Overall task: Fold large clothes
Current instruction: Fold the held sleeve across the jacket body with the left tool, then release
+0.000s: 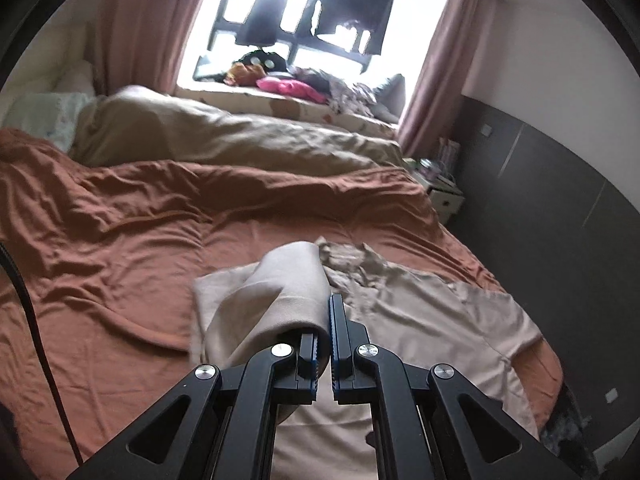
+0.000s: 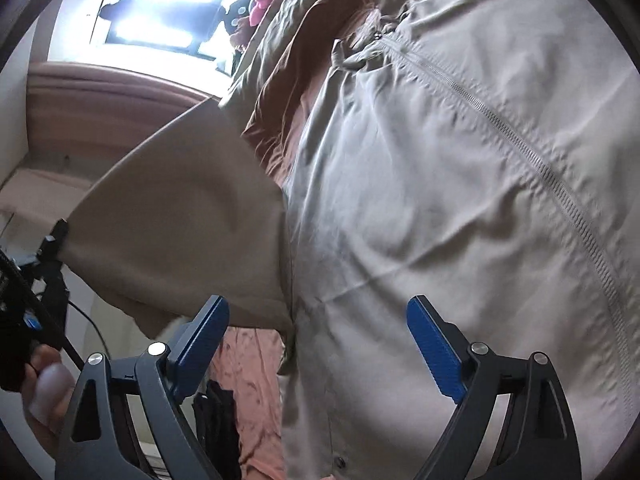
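A beige zip-front jacket lies spread on the rust-orange bed sheet. My left gripper is shut on the jacket's sleeve and holds it lifted above the bed; the cloth drapes over the left finger. In the right wrist view the jacket fills the frame, its zipper running diagonally. My right gripper is open and empty, just above the jacket body beside the lifted sleeve. The left gripper's body shows at the left, held by a hand.
A tan duvet lies bunched at the bed's far side. A window ledge holds piled clothes. A white bedside table stands right of the bed by a dark wall panel. A black cable hangs at left.
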